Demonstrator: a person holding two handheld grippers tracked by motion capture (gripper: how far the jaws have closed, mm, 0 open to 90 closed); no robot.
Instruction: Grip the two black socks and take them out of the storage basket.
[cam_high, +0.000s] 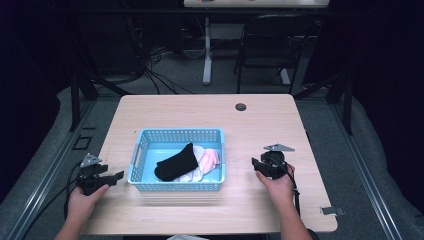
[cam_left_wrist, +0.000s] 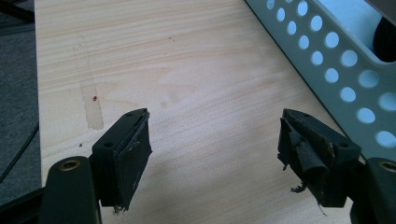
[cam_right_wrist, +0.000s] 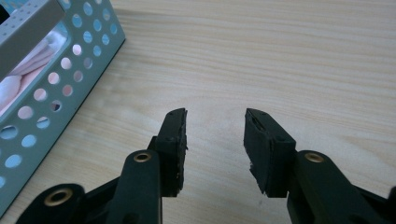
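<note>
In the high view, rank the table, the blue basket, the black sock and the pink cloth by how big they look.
1. table
2. blue basket
3. black sock
4. pink cloth, though the sock partly covers it, so this last ranking is unsure.

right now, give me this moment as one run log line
left tongs: open, empty, left of basket | right tongs: open, empty, right of basket | black sock, pink cloth: in basket
</note>
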